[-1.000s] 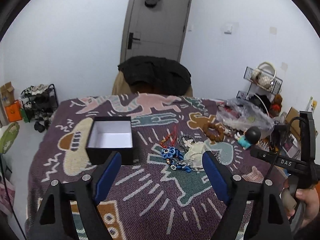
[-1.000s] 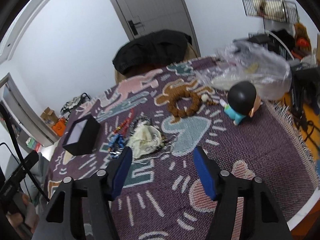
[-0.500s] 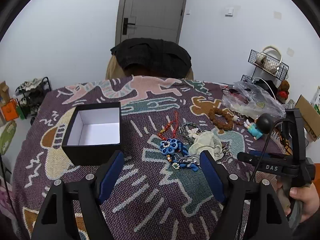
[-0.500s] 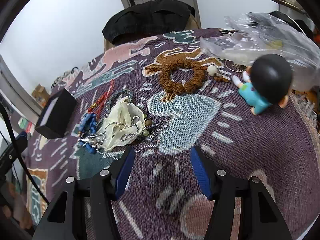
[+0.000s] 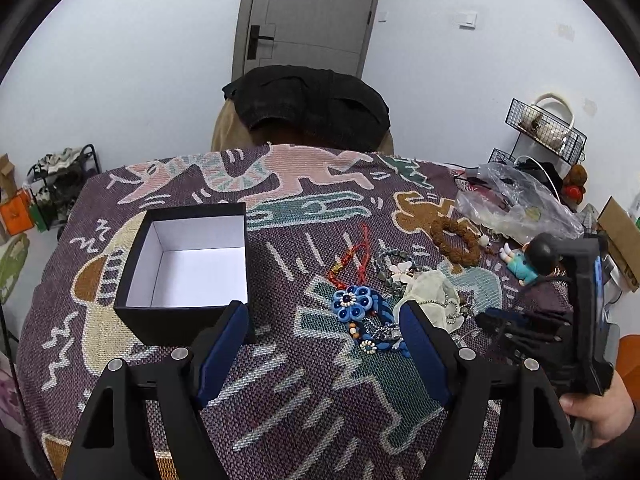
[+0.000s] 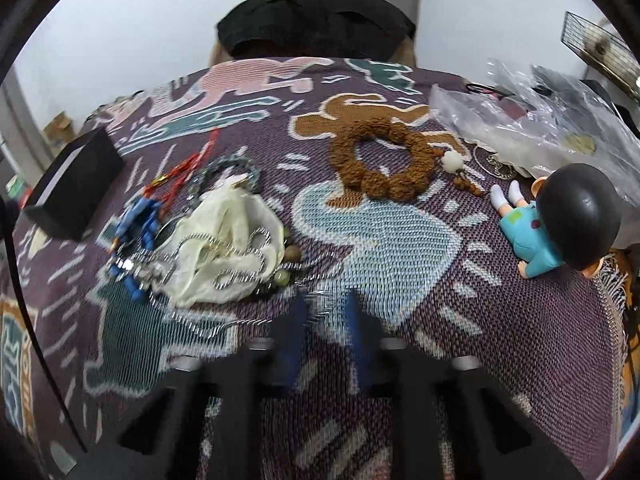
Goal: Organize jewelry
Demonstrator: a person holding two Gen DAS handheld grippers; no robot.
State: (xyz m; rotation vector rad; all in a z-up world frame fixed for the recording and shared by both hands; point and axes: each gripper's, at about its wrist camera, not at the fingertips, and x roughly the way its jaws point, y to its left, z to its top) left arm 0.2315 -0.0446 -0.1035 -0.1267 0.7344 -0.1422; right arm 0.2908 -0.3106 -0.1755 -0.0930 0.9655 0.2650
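Observation:
An open black box (image 5: 188, 268) with a white inside stands on the patterned cloth, left of a jewelry pile. The pile holds a blue flower necklace (image 5: 354, 304), a red cord (image 5: 352, 258), a cream pouch (image 6: 228, 240) draped with a silver chain (image 6: 236, 258), and a grey bead bracelet (image 6: 228, 170). A brown bead bracelet (image 6: 380, 160) lies further right. My left gripper (image 5: 324, 348) is open above the cloth, just short of the pile. My right gripper (image 6: 326, 320) has its jaws narrowed to a small gap, low over the cloth beside the chain; nothing is visibly between them.
A doll (image 6: 560, 220) in a teal outfit lies at the right. A clear plastic bag (image 6: 532, 120) sits behind it. A chair with a black jacket (image 5: 312, 104) stands at the table's far edge. The cloth's fringed edge (image 6: 612, 280) is at the right.
Both grippers moved forward and lower toward the jewelry pile. The right gripper's jaws narrowed from wide open to a small gap. The left stayed open.

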